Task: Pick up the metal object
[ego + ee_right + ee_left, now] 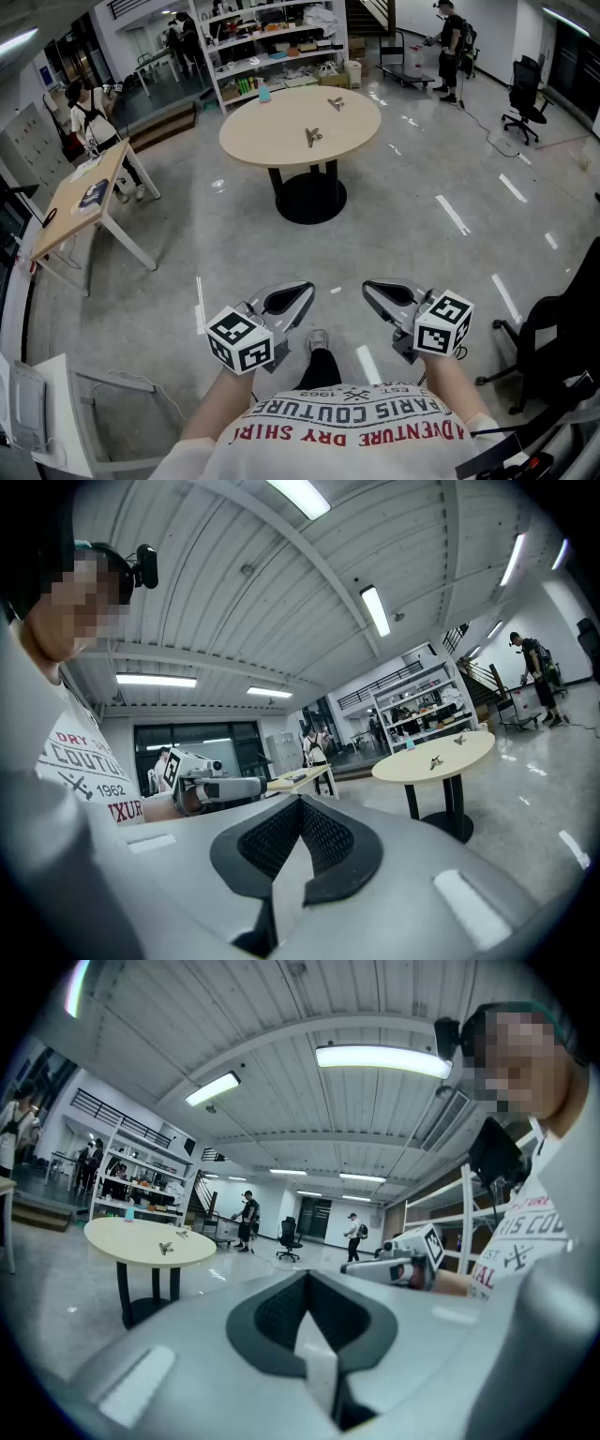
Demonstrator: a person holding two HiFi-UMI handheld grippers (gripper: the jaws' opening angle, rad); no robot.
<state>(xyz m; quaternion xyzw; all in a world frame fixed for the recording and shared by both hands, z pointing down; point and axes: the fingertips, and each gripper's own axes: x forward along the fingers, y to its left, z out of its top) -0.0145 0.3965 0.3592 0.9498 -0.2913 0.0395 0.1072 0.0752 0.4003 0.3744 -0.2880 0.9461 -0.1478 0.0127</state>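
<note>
I have both grippers held low and close to my body, above the grey floor. The left gripper has its jaws pressed together with nothing between them. The right gripper is the same, closed and empty, and its own view shows the jaws meeting at the tip. The metal object lies near the middle of the round table, straight ahead of me and well apart from both grippers. A second metal piece sits farther back on the same tabletop, and a small blue bottle stands at its far edge. A long desk stands off to my left.
</note>
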